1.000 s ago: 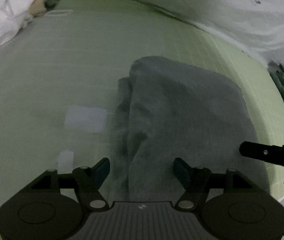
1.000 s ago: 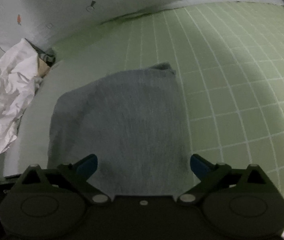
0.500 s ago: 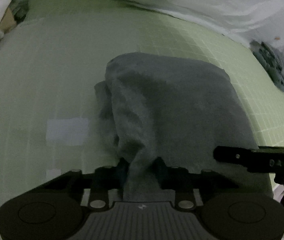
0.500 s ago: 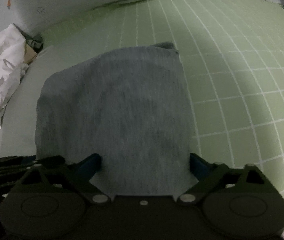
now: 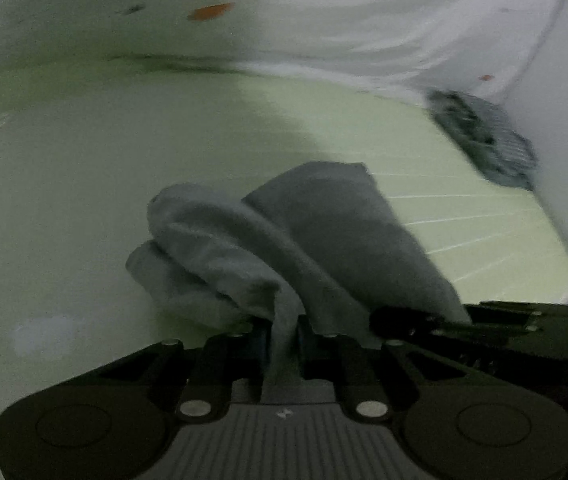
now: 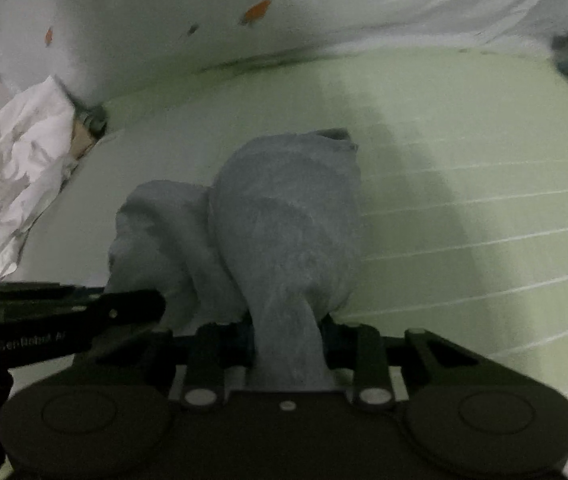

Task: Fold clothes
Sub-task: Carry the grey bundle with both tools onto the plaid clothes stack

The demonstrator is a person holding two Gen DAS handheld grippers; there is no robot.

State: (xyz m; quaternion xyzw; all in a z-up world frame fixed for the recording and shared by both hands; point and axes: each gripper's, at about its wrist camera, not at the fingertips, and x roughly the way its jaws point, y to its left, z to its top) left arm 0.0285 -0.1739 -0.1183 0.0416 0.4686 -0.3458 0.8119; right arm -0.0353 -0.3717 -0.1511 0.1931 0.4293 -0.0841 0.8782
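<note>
A grey garment (image 5: 324,240) hangs bunched above the green checked bed sheet (image 5: 124,160). My left gripper (image 5: 282,338) is shut on its near edge, the cloth pinched between the fingers. In the right wrist view the same grey garment (image 6: 284,220) droops in two folds, and my right gripper (image 6: 288,336) is shut on a gathered strip of it. The two grippers sit close side by side: the right one shows at the right edge of the left wrist view, the left one at the left edge of the right wrist view.
A white quilt with small orange prints (image 6: 244,20) lies along the back of the bed. Crumpled white cloth (image 6: 24,168) sits at the far left. A dark patterned garment (image 5: 484,140) lies at the right, by the white wall (image 5: 564,120).
Both grippers have closed on the garment's near edge and lifted it; the flat cloth now hangs bunched. The right gripper was open half a second ago.
</note>
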